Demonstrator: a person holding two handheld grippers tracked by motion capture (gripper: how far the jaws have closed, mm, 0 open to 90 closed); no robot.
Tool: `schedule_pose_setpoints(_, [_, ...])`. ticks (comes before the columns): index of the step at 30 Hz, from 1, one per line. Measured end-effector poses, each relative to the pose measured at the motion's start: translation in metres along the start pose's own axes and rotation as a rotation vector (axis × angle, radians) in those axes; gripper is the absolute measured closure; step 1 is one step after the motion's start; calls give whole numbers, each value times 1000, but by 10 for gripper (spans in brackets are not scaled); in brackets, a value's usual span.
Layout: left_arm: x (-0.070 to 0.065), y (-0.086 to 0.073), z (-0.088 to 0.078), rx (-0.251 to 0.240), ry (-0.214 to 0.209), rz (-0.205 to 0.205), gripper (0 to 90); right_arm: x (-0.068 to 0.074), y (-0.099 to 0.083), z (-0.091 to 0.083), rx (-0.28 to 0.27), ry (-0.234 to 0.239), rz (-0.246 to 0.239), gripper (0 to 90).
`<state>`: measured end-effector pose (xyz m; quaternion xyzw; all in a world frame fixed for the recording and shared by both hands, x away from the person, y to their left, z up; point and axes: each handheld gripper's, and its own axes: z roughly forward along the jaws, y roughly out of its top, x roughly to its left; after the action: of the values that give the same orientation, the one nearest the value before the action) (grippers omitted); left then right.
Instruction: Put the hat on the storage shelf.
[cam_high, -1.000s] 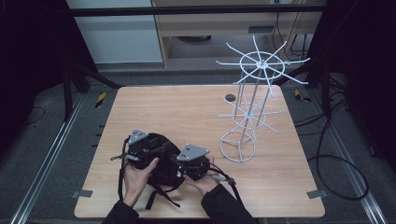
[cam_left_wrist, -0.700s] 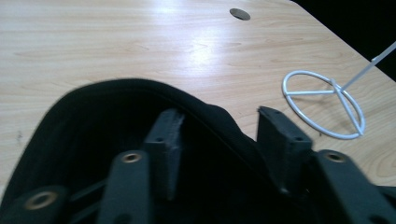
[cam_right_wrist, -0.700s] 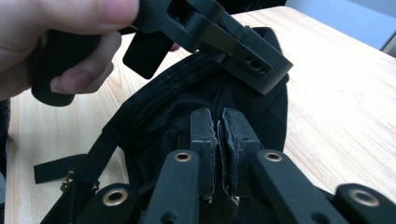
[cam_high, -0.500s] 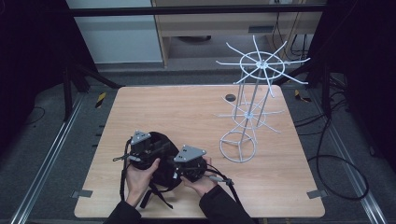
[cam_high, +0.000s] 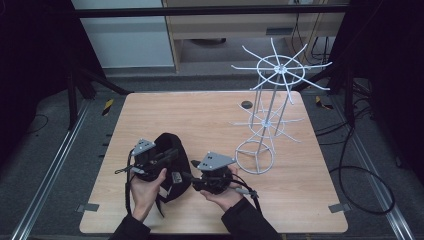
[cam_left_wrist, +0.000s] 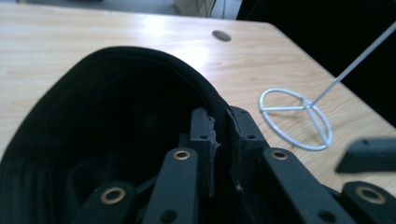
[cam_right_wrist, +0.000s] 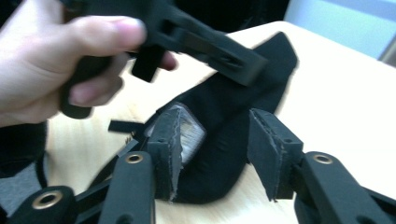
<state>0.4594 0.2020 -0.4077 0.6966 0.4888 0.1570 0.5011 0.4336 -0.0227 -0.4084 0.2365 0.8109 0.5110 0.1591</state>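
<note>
The left gripper (cam_left_wrist: 218, 140) is pinching the rim of the soft black fabric cap (cam_high: 172, 165); the right gripper (cam_right_wrist: 215, 154), jaws just opening, is releasing it; keep that pinch firm

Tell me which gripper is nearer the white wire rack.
Right. The right gripper is just left of the white wire rack base; the left gripper, clamped on the black cap rim, sits farther left.

- A light wooden worktop (cam_high: 165, 115) fills the middle of the high view.
- A black cap (cam_high: 172, 160) lies on it at lower left of centre.
- A white wire rack (cam_high: 267, 120) stands on its ring base at the right.
- A small dark round hole (cam_high: 246, 104) sits near the far edge, upper centre.
</note>
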Motion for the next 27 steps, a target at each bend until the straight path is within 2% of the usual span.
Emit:
schedule_pose_setpoints(2, [-2,2,-4,-20,-17,10,814,-2,-1,-2,-1,-9,4,528])
schedule_pose_setpoints(5, [-8,8,-14,-57,-49,37,821,-15,-10,-10,-7,-29,55,513])
schedule_pose_setpoints(8, [-12,10,-19,-79,-68,53,824,-19,-16,-9,5,-35,64,503])
schedule_pose_setpoints(9, [-16,13,-24,-98,-90,59,824,-20,-18,-7,8,-31,70,499])
schedule_pose_setpoints(11, [-20,15,-29,-115,-108,68,824,-21,-21,-4,5,-24,76,493])
schedule_pose_setpoints(15, [-29,17,-36,-140,-124,94,825,-19,-23,0,-12,19,101,480])
schedule_pose_setpoints(19, [-35,16,-37,-144,-143,111,826,-18,-21,-1,-52,53,119,489])
schedule_pose_setpoints(22, [-39,15,-35,-142,-157,118,826,-19,-22,0,-64,78,136,594])
schedule_pose_setpoints(25, [-40,14,-34,-138,-164,126,827,-20,-25,0,-66,119,161,781])
schedule_pose_setpoints(27, [-39,14,-34,-140,-167,124,826,-21,-25,-1,-67,118,157,877])
